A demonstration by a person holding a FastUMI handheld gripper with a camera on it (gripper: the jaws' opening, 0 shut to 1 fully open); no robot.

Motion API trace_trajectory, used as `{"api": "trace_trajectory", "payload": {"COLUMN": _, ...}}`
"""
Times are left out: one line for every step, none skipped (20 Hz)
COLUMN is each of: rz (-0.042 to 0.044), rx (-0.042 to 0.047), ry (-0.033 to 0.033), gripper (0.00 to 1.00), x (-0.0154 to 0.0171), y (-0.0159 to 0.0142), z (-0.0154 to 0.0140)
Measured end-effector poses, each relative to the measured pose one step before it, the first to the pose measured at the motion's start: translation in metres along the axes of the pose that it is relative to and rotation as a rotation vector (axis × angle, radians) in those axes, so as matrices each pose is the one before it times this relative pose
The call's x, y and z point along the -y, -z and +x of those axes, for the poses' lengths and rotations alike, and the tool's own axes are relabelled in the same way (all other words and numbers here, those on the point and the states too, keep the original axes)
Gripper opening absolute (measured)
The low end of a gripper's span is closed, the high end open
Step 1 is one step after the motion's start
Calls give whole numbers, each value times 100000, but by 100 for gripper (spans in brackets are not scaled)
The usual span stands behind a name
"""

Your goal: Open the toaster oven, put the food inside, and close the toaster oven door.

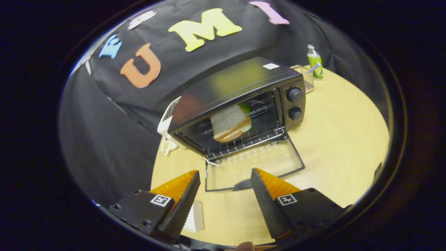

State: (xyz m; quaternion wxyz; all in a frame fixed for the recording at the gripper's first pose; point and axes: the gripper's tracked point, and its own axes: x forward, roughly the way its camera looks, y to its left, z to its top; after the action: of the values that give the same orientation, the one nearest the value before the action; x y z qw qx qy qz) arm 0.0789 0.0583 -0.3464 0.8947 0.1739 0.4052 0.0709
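We logged the tongs (225, 181) spread and empty, the dropped toaster oven door (254, 167) just ahead, its long edge crosswise, sandwich (230, 122) already racked inside.

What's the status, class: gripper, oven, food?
Gripper open, empty, short of the door. Toaster oven door down flat; sandwich on the rack inside. Door not yet closed; nothing between fingers and door.
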Motion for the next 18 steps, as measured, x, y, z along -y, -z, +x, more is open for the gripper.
{"api": "trace_trajectory", "payload": {"rz": -3755, "rx": -1687, "ry": 2306, "gripper": 95, "x": 739, "y": 1411, "z": -418}}
{"api": "trace_trajectory", "payload": {"rz": -3894, "rx": -985, "ry": 2772, "gripper": 95, "x": 705, "y": 1135, "z": -280}}
{"api": "trace_trajectory", "payload": {"rz": -3635, "rx": -361, "ry": 1988, "gripper": 96, "x": 665, "y": 913, "z": -73}}
{"api": "trace_trajectory", "payload": {"rz": -3125, "rx": -599, "ry": 2736, "gripper": 96, "x": 869, "y": 934, "z": 203}}
{"api": "trace_trajectory", "payload": {"rz": -2518, "rx": -941, "ry": 3082, "gripper": 96, "x": 910, "y": 984, "z": 291}}
{"api": "trace_trajectory", "payload": {"rz": -1951, "rx": -868, "ry": 1704, "gripper": 96, "x": 518, "y": 894, "z": 384}}
{"api": "trace_trajectory", "payload": {"rz": -1790, "rx": -965, "ry": 1515, "gripper": 96, "x": 408, "y": 805, "z": 498}}
{"api": "trace_trajectory", "payload": {"rz": -962, "rx": -194, "ry": 638, "gripper": 96, "x": 154, "y": 565, "z": 474}}
{"api": "trace_trajectory", "payload": {"rz": -1265, "rx": 942, "ry": 424, "gripper": 96, "x": -5, "y": 271, "z": 374}}
{"api": "trace_trajectory", "payload": {"rz": -1543, "rx": 1061, "ry": 1258, "gripper": 96, "x": 103, "y": 131, "z": 503}}
{"api": "trace_trajectory", "payload": {"rz": -1149, "rx": 1145, "ry": 982, "gripper": 96, "x": 11, "y": 134, "z": 671}}
{"api": "trace_trajectory", "payload": {"rz": -855, "rx": 266, "ry": 1052, "gripper": 96, "x": -15, "y": 331, "z": 922}}
{"api": "trace_trajectory", "payload": {"rz": -662, "rx": 35, "ry": 1112, "gripper": 96, "x": -7, "y": 335, "z": 1001}}
{"api": "trace_trajectory", "payload": {"rz": -38, "rx": 192, "ry": 490, "gripper": 96, "x": -200, "y": 237, "z": 972}}
{"api": "trace_trajectory", "payload": {"rz": 351, "rx": 771, "ry": 301, "gripper": 96, "x": -271, "y": 9, "z": 897}}
{"api": "trace_trajectory", "payload": {"rz": -160, "rx": 405, "ry": 190, "gripper": 96, "x": -249, "y": 110, "z": 744}}
{"api": "trace_trajectory", "payload": {"rz": 23, "rx": 94, "ry": 277, "gripper": 96, "x": -181, "y": 46, "z": 770}}
{"api": "trace_trajectory", "payload": {"rz": 305, "rx": -605, "ry": 18, "gripper": 96, "x": -180, "y": 303, "z": 713}}
